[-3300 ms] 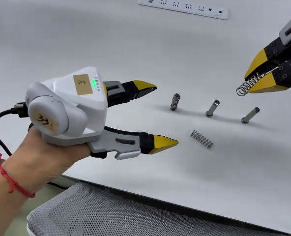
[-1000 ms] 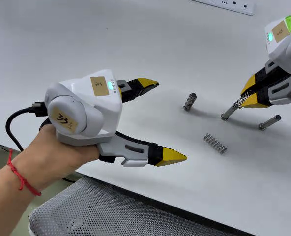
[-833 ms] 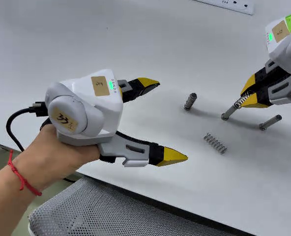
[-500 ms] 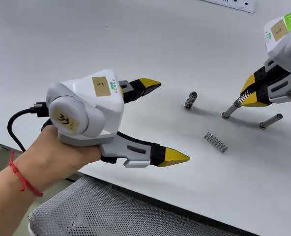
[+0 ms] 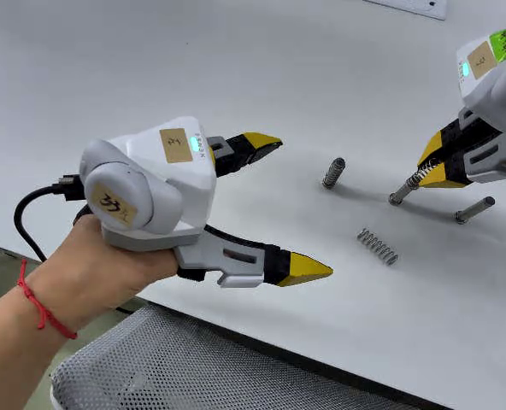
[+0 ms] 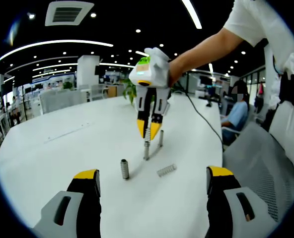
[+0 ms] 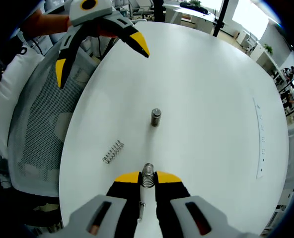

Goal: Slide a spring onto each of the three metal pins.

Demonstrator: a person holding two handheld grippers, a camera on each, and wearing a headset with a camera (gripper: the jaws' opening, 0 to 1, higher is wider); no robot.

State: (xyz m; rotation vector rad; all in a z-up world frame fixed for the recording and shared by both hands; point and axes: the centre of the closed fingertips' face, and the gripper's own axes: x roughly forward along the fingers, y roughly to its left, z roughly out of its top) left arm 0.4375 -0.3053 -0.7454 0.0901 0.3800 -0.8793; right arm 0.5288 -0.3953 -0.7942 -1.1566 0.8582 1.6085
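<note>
Office lights (image 6: 62,44) glow above the white table (image 5: 236,68); left gripper's (image 5: 304,207) fingers (image 5: 303,268) spread, right gripper's (image 7: 148,177) pinching a spring (image 5: 416,177).

Left gripper (image 5: 300,207): handwritten tan round-end sticker (image 5: 114,206) reads roughly "33". Top sticker (image 5: 175,145) and right gripper (image 5: 426,173) tan sticker (image 5: 481,60): marks illegible.

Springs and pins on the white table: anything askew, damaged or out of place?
Nothing stands out. A loose spring lies on its side on the table. The right gripper holds a second spring at the middle pin's top; the first pin already wears one, the third pin is bare.
</note>
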